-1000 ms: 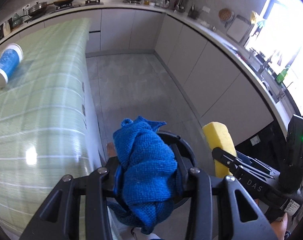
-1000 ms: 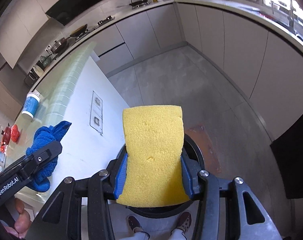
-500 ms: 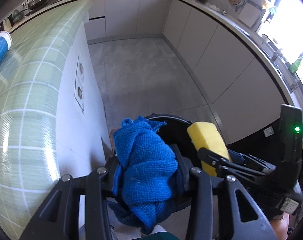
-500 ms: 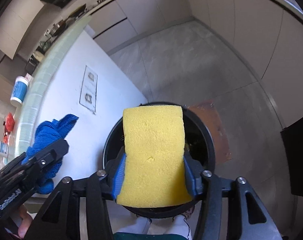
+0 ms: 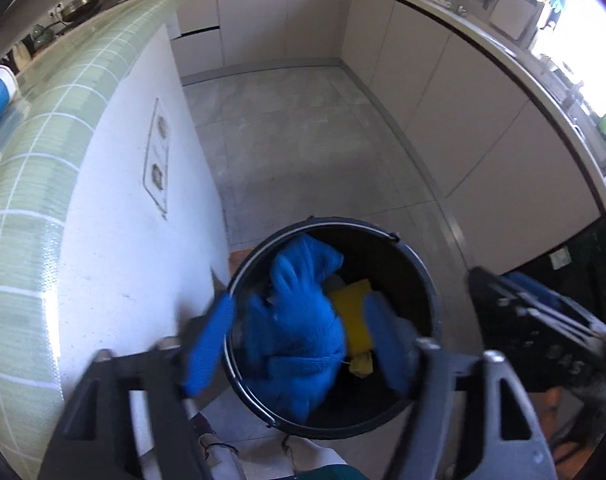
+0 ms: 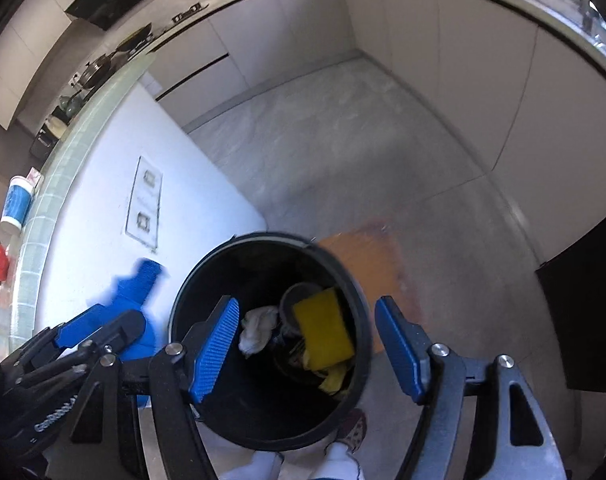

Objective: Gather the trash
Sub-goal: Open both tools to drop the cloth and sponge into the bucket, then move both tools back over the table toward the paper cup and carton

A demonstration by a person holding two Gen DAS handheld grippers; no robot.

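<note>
Bin [image 6: 343, 280]: standing below both tongs.
Blue cloth [image 5: 299, 332]: dropping between the spreading left tongs [image 5: 299, 344], unpinched.
Yellow sponge [image 6: 323, 328]: lying inside the bin, beneath the spreading right tongs [image 6: 307, 348].
Cup [image 6: 17, 206]: waiting on desk [image 5: 43, 152], uncollected.

Both tongs opening; sponge [image 6: 323, 330] and cloth [image 5: 299, 336] dropped into bin [image 6: 343, 272].
</note>
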